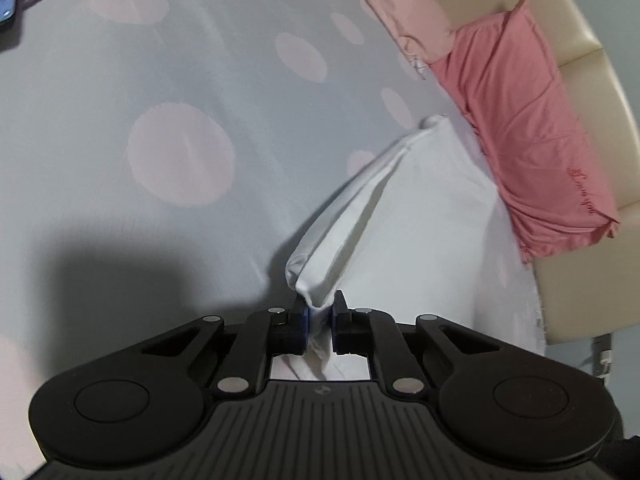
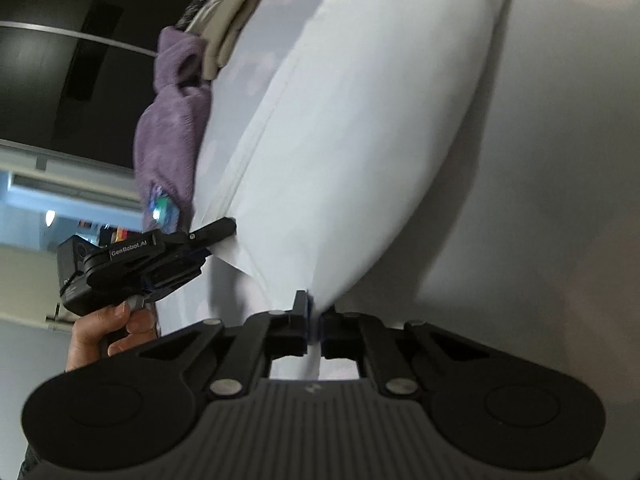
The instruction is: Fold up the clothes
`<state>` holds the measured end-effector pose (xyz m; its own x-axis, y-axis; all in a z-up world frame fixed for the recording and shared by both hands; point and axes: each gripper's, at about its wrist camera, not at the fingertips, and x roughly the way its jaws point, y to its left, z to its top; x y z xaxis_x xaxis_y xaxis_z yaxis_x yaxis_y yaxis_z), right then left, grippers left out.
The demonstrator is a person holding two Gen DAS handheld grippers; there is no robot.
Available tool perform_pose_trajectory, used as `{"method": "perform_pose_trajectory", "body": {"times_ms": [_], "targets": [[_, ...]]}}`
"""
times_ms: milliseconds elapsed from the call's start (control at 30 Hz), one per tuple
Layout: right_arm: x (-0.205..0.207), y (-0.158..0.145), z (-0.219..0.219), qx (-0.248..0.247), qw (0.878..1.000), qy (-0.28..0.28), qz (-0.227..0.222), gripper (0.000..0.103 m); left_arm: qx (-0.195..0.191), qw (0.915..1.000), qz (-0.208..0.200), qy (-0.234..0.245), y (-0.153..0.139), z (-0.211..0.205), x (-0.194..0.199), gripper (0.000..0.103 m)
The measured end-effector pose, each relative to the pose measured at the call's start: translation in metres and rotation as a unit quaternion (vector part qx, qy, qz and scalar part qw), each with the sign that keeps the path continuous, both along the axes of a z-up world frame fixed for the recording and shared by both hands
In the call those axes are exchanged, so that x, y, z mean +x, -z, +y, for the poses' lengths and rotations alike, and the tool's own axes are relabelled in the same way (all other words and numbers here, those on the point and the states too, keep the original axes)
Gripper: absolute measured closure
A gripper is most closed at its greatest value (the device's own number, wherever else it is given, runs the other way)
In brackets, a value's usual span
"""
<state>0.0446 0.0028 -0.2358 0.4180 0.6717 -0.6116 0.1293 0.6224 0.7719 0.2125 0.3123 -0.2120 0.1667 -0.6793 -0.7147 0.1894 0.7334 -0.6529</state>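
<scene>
White garment (image 1: 420,216): laid on the spotted bed sheet (image 1: 140,100), its near edge gathered and raised off the sheet. Two points on that edge are gripped, one by each gripper.

Left gripper (image 1: 320,314): jaws drawn narrow, a bunched fold of the white cloth pinched between the blue pads, with a tail of cloth hanging down behind them. From the right wrist view the same tool is seen at the garment's far corner, held in a hand (image 2: 104,332).

Right gripper (image 2: 314,322): jaws nearly closed, a thin edge of the garment clamped between the pads. The cloth is seen billowing upward from the grip, blurred.

Step in hand, as judged: both corners secured, the fold ready to be carried over.

Handling notes:
- Both grips are to be kept firm; thin cloth is judged liable to slip from a shallow pinch, the right one especially.
- The two grippers are best raised together and kept level, so that the edge between them is held taut and no sag or crease is dragged in.
- The edge is best carried over the garment's body and matched to the opposite edge before release.
- Release is best made only once the cloth is laid flat.

Adjacent items: pink clothes (image 1: 520,120) folded along the bed's edge against a cream headboard (image 1: 580,32); a purple towel (image 2: 172,120) and a beige item (image 2: 236,20) at the other side. All lie clear of the fold path.
</scene>
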Motion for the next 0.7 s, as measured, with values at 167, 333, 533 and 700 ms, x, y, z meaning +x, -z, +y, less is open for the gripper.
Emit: {"method": "perform_pose_trajectory", "body": {"times_ms": [167, 333, 533, 700], "targets": [[-0.015, -0.02, -0.031, 0.0, 0.999, -0.036, 0.015, 0.098, -0.024, 0.9997, 0.008, 0.0, -0.018, -0.008, -0.044, 0.097], [-0.045, -0.035, -0.078, -0.04, 0.994, -0.094, 0.037, 0.098, -0.034, 0.9974, 0.063, 0.002, -0.004, -0.033, -0.127, 0.099], [-0.086, -0.041, -0.149, -0.093, 0.983, -0.139, 0.07, 0.101, -0.043, 0.9911, 0.123, 0.027, 0.023, -0.086, -0.222, 0.103], [-0.091, -0.042, -0.168, -0.111, 0.978, -0.166, 0.057, 0.099, 0.047, 0.9862, 0.1, 0.123, 0.018, -0.122, -0.251, 0.103]]}}
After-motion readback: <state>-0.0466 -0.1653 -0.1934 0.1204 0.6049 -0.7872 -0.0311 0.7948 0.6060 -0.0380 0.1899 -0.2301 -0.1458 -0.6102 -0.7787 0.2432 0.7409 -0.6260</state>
